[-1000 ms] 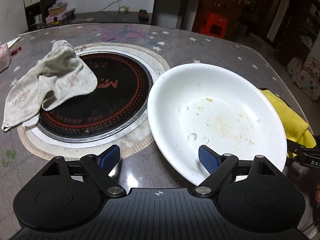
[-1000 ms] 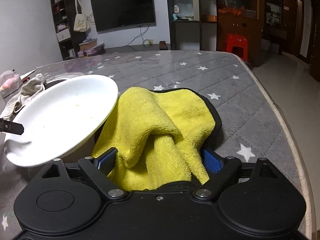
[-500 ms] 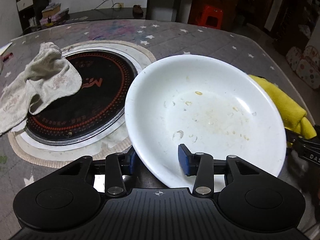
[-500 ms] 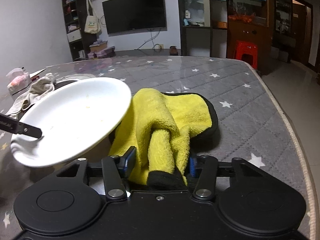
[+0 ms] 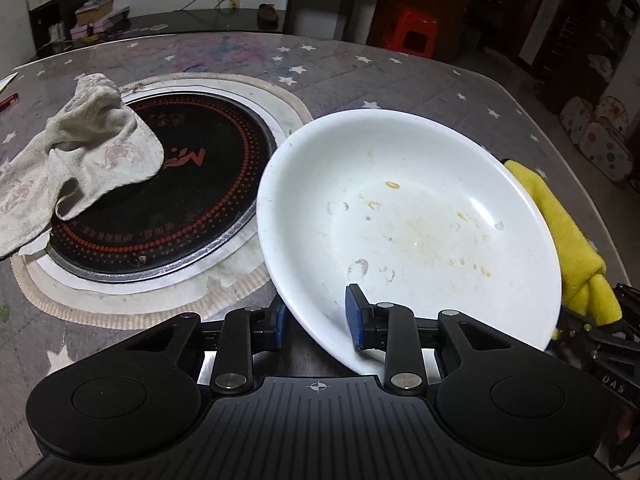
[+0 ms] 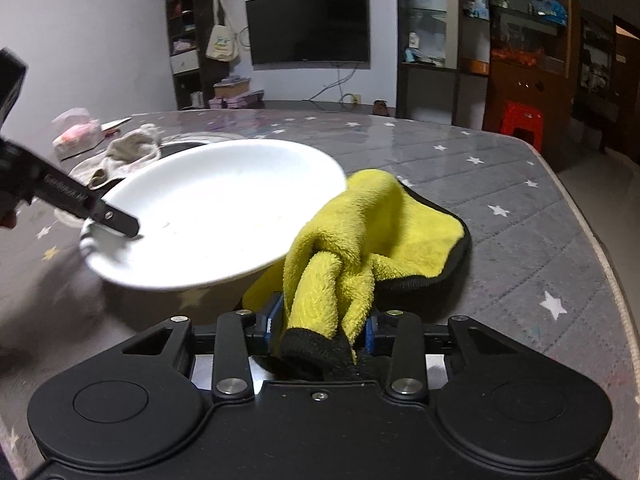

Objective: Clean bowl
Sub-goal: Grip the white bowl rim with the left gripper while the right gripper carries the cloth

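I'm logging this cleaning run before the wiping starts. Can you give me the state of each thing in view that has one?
bowl: tilted, near rim clamped, food residue inside.
left gripper: jaws closing on the bowl's rim.
yellow cloth: bunched, one fold pinched, the rest on the table.
right gripper: jaws closing on the yellow cloth.
grey rag: crumpled, draped over the cooktop's edge.
cooktop: partly covered by the rag.

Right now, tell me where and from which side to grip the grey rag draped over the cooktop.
Grip the grey rag at its raised bunched peak on the far-left edge of the cooktop, coming from above. The crumpled folds stand proud there, giving a claw something to pinch; the flat flap on the glass offers little. Both claws are busy with the bowl and yellow cloth.
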`<state>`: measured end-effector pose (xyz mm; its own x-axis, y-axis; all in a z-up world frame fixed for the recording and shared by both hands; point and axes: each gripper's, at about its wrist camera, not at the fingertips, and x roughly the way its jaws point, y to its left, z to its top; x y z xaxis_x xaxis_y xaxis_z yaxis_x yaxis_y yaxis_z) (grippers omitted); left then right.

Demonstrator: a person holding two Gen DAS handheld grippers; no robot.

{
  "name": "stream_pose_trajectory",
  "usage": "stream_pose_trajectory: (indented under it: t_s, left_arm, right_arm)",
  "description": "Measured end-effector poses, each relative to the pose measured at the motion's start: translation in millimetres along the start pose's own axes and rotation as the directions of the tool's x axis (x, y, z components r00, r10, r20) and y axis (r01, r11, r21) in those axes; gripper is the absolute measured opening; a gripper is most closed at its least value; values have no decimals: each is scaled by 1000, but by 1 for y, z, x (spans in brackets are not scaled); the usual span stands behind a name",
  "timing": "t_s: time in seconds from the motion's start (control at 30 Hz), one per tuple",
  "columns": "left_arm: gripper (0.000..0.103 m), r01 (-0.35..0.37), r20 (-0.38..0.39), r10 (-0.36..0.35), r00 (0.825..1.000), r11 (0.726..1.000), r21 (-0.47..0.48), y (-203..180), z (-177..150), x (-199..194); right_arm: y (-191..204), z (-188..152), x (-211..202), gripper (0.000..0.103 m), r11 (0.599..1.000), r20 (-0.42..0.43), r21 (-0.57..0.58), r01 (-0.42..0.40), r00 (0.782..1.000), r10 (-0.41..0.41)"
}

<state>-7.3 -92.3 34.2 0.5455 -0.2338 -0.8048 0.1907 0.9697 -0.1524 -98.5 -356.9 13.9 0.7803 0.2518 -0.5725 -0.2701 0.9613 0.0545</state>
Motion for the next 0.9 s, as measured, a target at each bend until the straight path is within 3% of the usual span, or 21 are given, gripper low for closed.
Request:
stream_pose_trajectory:
  t_s: [0.3,0.9]
  left_arm:
    - [32,24,-23,-23,999,998,64,6,-1,-3]
    - [40,-55,-20,63,998,965,257,11,41,29]
  right_arm:
    - [23,-10,-18,40,995,-7,-96,-28,1000,27]
    - [5,11,11,40,979,-11,-202,-24,1000,23]
